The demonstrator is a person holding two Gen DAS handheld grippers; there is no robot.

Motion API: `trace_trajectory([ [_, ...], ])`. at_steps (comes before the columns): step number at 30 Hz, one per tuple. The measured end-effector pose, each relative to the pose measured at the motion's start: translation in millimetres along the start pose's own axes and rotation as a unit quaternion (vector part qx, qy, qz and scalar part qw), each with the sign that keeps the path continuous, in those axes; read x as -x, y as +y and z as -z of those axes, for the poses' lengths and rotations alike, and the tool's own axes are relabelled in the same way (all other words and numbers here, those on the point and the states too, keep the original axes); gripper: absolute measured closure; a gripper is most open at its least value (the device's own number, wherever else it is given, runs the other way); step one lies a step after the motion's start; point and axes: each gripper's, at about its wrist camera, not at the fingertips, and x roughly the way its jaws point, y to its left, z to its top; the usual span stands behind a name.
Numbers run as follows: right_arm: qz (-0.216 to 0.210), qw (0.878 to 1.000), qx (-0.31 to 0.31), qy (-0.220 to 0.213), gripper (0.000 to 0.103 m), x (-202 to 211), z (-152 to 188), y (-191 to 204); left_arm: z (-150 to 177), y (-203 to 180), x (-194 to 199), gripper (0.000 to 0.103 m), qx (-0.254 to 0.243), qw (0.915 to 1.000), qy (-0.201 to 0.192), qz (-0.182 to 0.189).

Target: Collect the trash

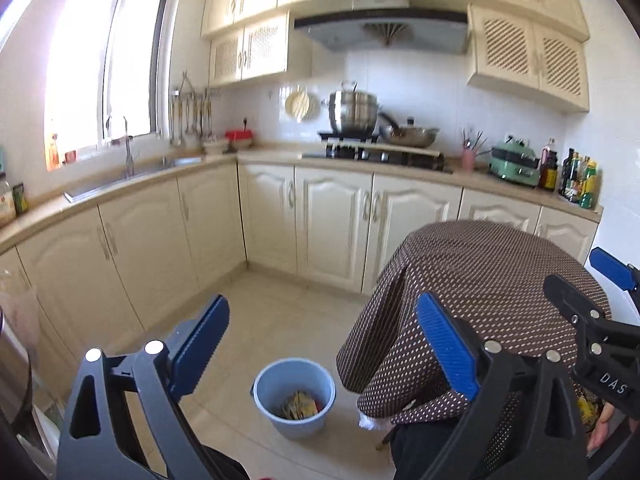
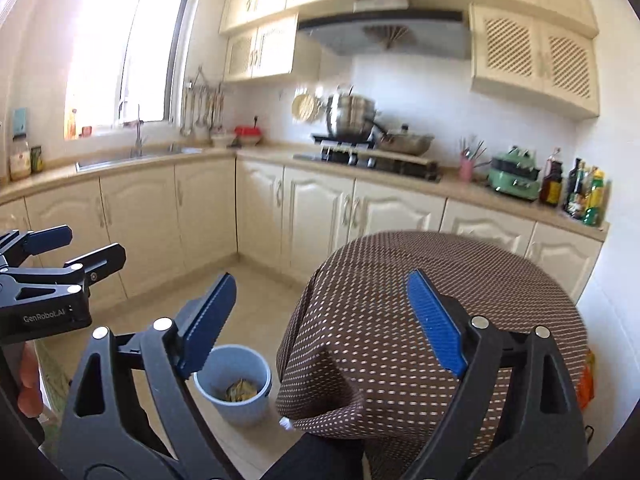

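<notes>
Left tongs (image 1: 322,344): at the bottom of the left wrist view, black arms with blue ribbed pads, jaws spread wide, nothing between them.
Right tongs (image 2: 320,324): at the bottom of the right wrist view, same build, jaws also spread wide and empty.
Hand (image 2: 30,388): at the lower left edge of the right wrist view, it holds the handle of the left tongs.
Round surface with a brown white-dotted cloth (image 1: 480,280): lower right, just behind the right-hand pad in both views.
Light blue round plastic bucket (image 1: 295,396): on the beige tiled floor (image 1: 272,312), low centre, just left of the cloth's edge.
Crumpled yellowish trash (image 1: 300,405): inside the bucket, at its bottom.
Cream cabinets (image 1: 336,220): behind, across the middle of the frame.
Steel pot (image 1: 354,112): on the stove, upper centre.
Window (image 1: 104,64): upper left, above the sink.
</notes>
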Motion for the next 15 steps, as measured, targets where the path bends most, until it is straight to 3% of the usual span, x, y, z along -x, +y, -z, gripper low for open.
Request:
trace_trajectory([
  [8,0.02,0.998,-0.007,-0.054,0.013,55,-7,-21,-11,-23,57,0.009,-0.013,0.9983,-0.055,0.014],
  [15,0.033,0.997,-0.014,-0.071,0.013,77,-5,-33,-16,-37,84,0.008,-0.02,0.9956,-0.09,0.014],
])
